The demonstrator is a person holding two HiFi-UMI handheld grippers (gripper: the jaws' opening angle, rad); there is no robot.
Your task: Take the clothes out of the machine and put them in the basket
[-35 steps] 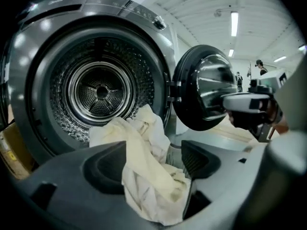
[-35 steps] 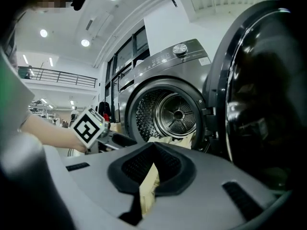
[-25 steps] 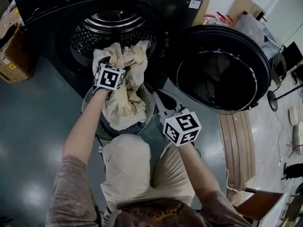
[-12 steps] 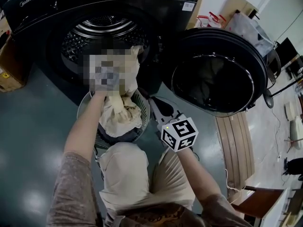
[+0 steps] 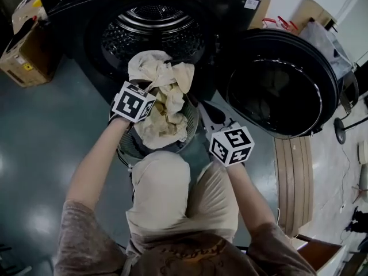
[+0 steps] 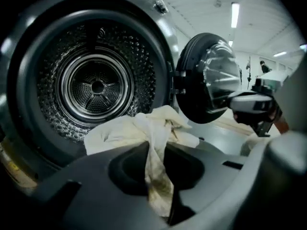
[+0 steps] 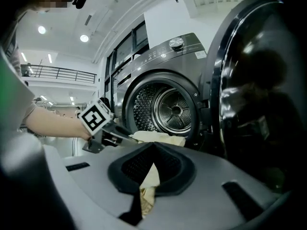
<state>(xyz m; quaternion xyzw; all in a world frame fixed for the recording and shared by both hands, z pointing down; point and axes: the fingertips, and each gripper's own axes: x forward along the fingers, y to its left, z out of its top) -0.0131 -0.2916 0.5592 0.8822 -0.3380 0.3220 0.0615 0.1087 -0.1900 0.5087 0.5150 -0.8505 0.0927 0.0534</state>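
**Left gripper** (image 6: 156, 174): jaws have just been closing and now pinch a twisted strand of the cream cloth (image 5: 164, 105). The rest of the cloth bunches just beyond the fingertips, at the lip of the machine's opening, and its lower end lies in the round slatted basket (image 5: 127, 149) beneath them.

**Right gripper** (image 7: 146, 186): jaws pressed together on a strip of cream cloth, beside the basket's rim.

**Washing machine drum** (image 5: 152, 30): perforated steel, beyond both sets of fingers.

**Round door** (image 5: 276, 88): swung open, to the right of the right gripper's fingers.
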